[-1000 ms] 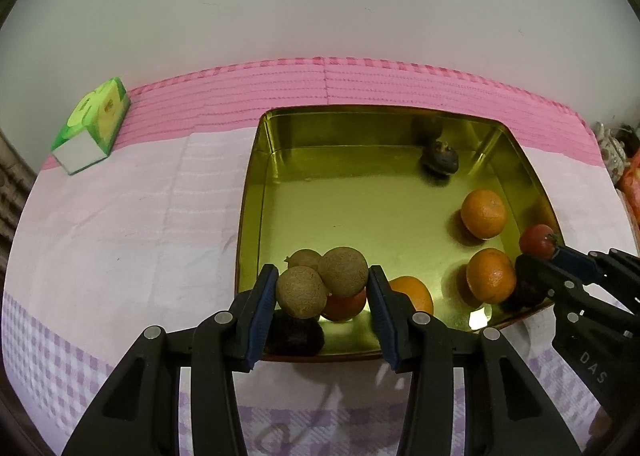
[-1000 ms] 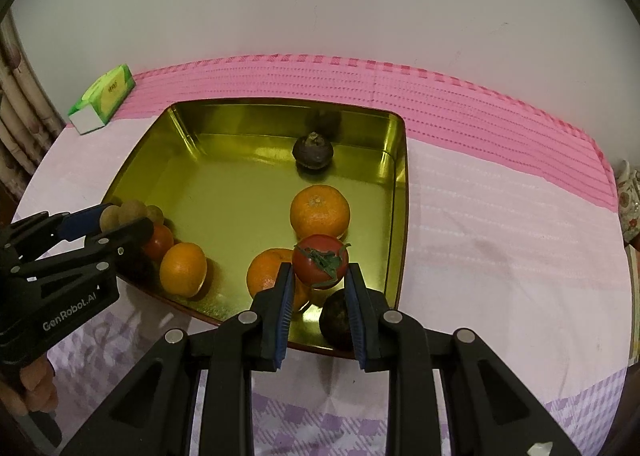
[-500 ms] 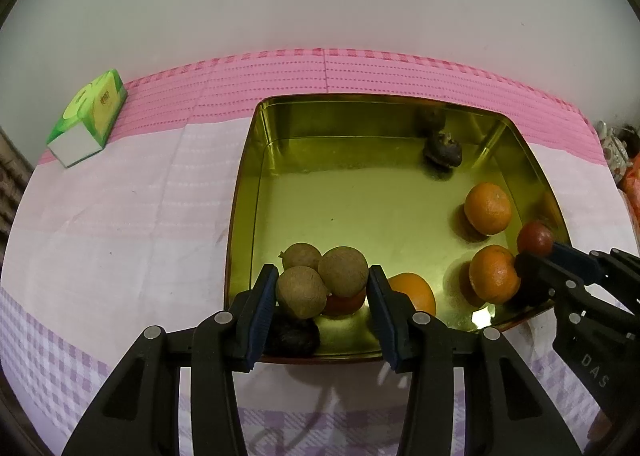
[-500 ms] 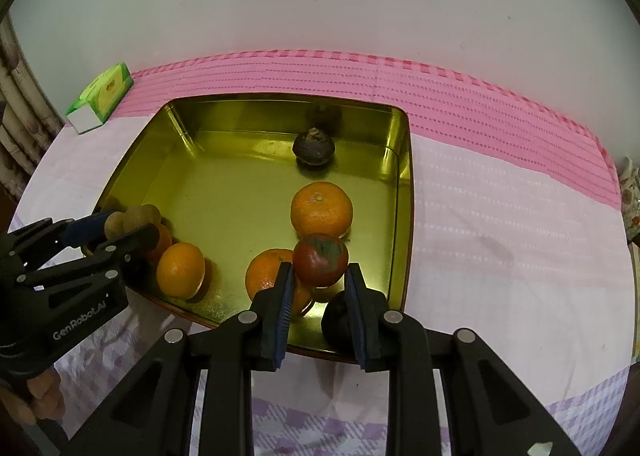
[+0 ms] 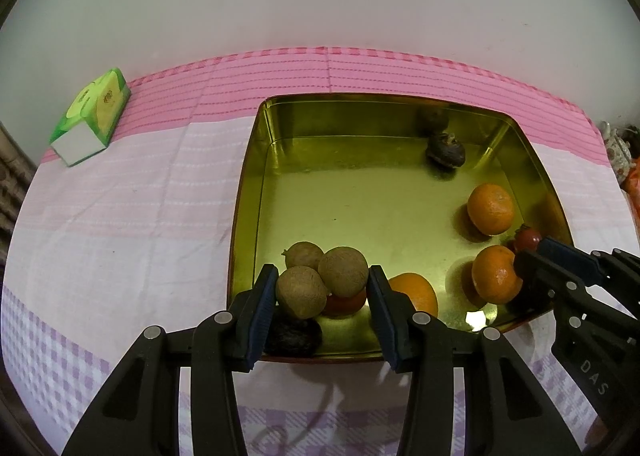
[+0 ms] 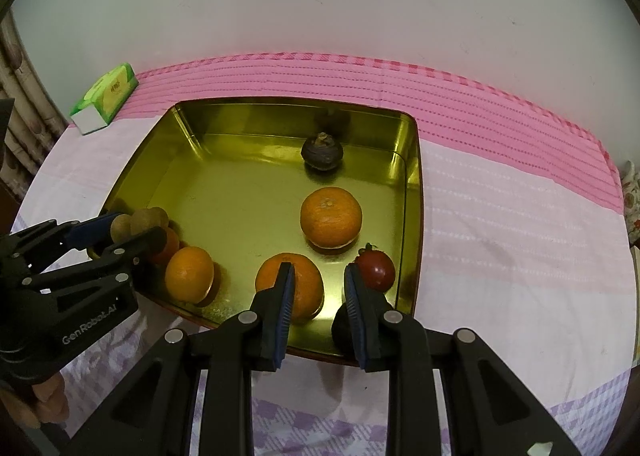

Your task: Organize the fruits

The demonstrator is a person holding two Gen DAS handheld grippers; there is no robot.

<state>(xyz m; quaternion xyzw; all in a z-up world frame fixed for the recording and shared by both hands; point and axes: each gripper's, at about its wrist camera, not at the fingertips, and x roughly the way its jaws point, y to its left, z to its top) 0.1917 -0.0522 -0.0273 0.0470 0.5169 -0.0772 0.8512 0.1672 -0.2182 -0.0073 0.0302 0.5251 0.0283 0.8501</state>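
Three brown round fruits [image 5: 320,276], clustered together, sit between the fingers of the left gripper [image 5: 322,306], over the near left corner of the gold tray [image 5: 246,192]. Its pads look pressed against the two nearer fruits, so I judge it clenched on the cluster, though contact on the right pad is hard to confirm. Under the cluster, in that same corner, lie a dark fruit [image 5: 292,338] and a red one [image 5: 344,302].

Moving right along the tray's near edge come one orange [image 6: 189,274], then a second orange [image 6: 298,284] and, farther in, a third orange [image 6: 331,216]. At the tray's far side rests a dark round fruit [image 6: 322,152].

The right gripper [image 6: 318,300] stands released with nothing between its pads. The small red tomato [image 6: 376,270] lies on the tray floor by the right wall, just beyond and right of the right fingertip, apart from it.

To do the step well, the left hand should lower the cluster gently beside like fruit before letting go, since round fruit rolls on slick metal. A green box [image 5: 92,116] sits well left of the tray.
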